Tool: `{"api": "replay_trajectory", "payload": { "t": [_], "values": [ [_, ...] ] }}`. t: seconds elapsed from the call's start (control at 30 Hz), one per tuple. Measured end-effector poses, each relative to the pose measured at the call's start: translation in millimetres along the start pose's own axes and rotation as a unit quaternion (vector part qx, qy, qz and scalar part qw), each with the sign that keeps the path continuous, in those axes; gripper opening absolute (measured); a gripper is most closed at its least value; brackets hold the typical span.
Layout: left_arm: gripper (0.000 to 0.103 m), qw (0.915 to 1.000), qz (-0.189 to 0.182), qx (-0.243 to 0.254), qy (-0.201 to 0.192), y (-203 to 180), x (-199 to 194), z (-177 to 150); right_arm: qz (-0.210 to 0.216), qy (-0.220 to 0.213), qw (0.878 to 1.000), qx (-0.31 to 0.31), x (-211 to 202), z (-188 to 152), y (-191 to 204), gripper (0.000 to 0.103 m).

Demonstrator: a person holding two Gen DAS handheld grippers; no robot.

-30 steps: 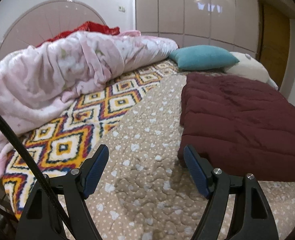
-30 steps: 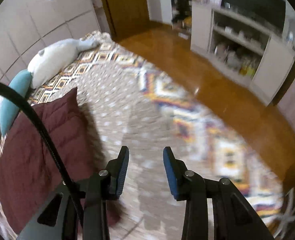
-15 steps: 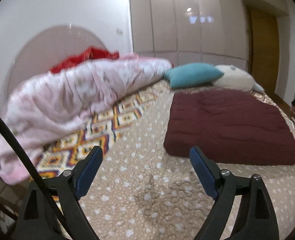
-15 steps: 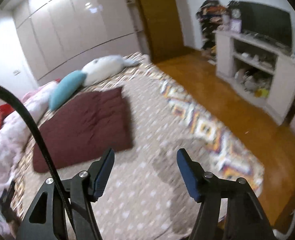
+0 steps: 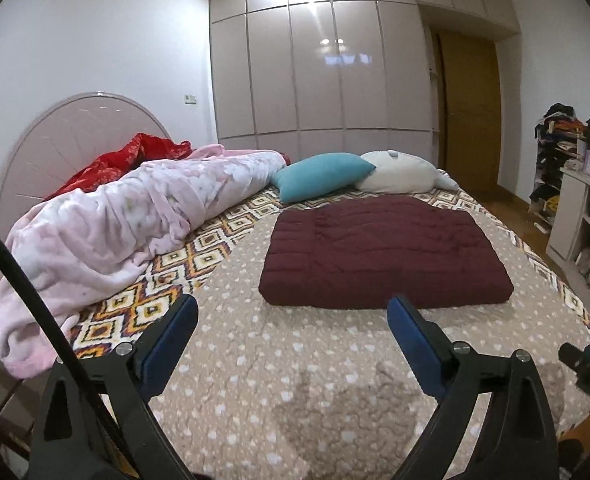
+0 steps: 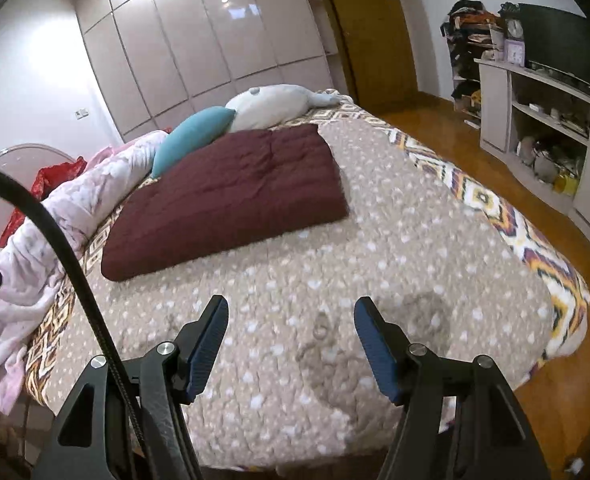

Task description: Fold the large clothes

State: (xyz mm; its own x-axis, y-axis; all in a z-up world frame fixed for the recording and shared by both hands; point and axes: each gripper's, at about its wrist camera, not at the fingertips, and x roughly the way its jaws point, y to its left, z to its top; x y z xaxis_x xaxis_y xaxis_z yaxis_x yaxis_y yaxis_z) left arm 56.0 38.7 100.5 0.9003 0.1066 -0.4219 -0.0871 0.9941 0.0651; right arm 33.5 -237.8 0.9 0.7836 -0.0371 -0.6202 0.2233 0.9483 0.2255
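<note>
A dark maroon quilted garment (image 5: 383,252) lies folded into a flat rectangle on the beige dotted bedspread (image 5: 295,360); it also shows in the right wrist view (image 6: 231,196). My left gripper (image 5: 291,344) is open and empty, held above the bed's near end, well short of the garment. My right gripper (image 6: 291,344) is open and empty too, above the bedspread (image 6: 375,264) near the foot of the bed. Part of the right gripper shows at the left wrist view's right edge.
A pink blanket (image 5: 107,232) is heaped along the left side, red cloth (image 5: 135,156) behind it. A teal pillow (image 5: 323,176) and a white plush (image 5: 399,172) lie at the far end. A shelf unit (image 6: 543,136) stands across the wooden floor (image 6: 567,280) on the right.
Both grippers have pulled back and up from the bed, away from the folded garment. The right gripper's jaws have opened wider. The garment has not moved.
</note>
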Motion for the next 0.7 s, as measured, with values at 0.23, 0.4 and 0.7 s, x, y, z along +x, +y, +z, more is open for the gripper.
{"api": "replay_trajectory", "payload": {
  "t": [0.23,0.4,0.7],
  "values": [
    [0.098,0.9988,0.019,-0.016,-0.041,1,-27,-4,-0.037,-0.041,0.997,-0.049,-19,-10,11,0.071],
    [0.098,0.9992,0.005,-0.021,-0.032,1,-22,-7,-0.034,-0.036,0.998,-0.046,-17,-12,12,0.071],
    [0.098,0.9998,0.001,-0.018,-0.008,0,-13,-18,-0.035,-0.023,0.997,-0.065,-9,-22,22,0.072]
  ]
}}
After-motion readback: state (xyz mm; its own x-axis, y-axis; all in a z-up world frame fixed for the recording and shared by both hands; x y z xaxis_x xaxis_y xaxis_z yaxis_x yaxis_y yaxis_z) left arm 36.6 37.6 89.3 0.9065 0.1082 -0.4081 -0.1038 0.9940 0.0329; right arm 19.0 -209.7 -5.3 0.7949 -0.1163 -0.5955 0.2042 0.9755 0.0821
